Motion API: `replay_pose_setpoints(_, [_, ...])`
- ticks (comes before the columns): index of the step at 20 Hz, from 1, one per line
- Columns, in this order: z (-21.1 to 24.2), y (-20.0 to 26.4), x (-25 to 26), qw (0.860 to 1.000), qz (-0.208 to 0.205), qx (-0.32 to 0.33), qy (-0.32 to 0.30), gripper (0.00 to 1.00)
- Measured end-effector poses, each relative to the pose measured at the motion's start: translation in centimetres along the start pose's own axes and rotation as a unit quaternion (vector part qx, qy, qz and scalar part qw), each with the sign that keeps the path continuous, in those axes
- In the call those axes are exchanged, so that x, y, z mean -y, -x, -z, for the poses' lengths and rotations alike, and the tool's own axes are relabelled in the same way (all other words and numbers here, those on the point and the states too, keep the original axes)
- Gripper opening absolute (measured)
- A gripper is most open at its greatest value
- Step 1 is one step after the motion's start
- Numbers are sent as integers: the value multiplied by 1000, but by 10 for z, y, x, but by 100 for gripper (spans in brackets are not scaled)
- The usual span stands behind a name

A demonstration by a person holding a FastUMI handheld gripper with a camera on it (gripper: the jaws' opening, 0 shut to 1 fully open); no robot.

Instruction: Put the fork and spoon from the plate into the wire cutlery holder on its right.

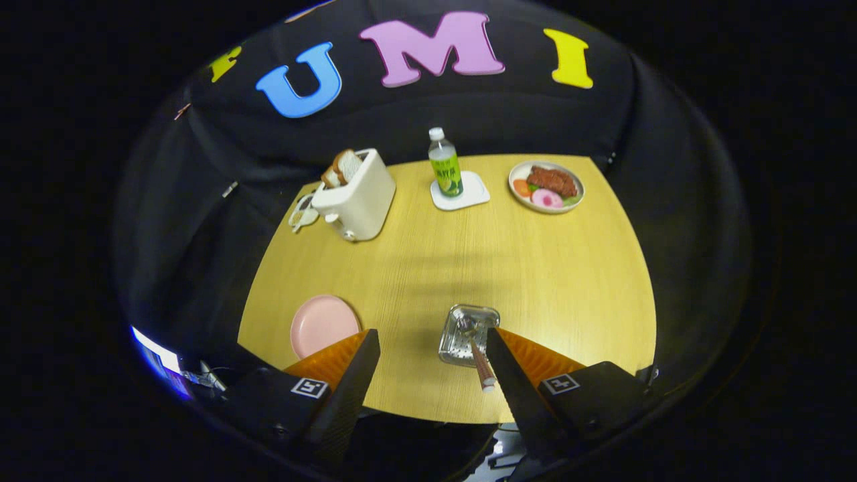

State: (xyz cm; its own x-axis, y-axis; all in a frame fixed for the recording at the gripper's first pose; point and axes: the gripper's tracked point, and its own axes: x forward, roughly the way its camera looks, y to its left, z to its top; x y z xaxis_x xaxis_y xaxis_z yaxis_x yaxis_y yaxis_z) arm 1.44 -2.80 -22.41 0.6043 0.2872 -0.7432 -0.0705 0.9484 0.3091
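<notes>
One tabletop (535, 268) carries all. Lower left, the plate (323, 324) lies bare; lower centre, the holder (462, 335) has cutlery (481, 361) inside. The fingers (433, 375) gape wide, holding nothing; best lifted straight clear.

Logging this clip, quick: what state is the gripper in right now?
Gripper: open, holding nothing, raised above the table; the holder with cutlery in it lies just ahead of the fingers, the plate beside them.
</notes>
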Motion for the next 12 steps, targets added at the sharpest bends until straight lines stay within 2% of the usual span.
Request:
replay_pose_setpoints(4, [-33, 34, -5, 987, 56, 139, 49, 99])
replay_pose_setpoints(7, [-57, 60, -25, 972, 60, 216, 73, 99])
replay_pose_setpoints(10, [-81, 87, -40, 950, 67, 292, 88, 99])
replay_pose_setpoints(12, [-90, 97, -45, 940, 78, 317, 98, 98])
